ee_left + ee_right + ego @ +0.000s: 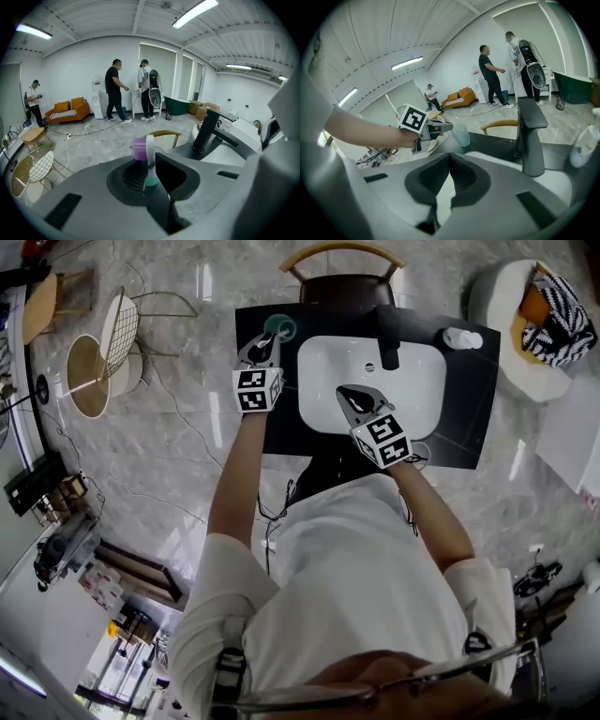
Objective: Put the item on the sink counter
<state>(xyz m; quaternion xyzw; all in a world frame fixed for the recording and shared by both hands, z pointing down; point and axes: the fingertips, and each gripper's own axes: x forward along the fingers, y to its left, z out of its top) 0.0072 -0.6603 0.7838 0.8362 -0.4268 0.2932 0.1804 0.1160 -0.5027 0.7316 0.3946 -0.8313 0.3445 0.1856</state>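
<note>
Grips the toothbrush (149,149) upright, bristles up, between the left gripper's (265,341) fingers (133,176) directly above the teal cup (279,327) at the counter's (281,432) far left corner, with the right gripper's (449,157) fingers closed empty over the basin (417,390).

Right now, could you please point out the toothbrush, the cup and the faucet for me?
Toothbrush (150,154), left gripper view, on its white handle.
Cup (462,134), right gripper view, on its side wall.
Faucet (387,338), head view, on its dark spout.

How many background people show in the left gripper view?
3: one person far left by the orange sofa; person in black and person in white mid-room. Others may be hidden.
</note>
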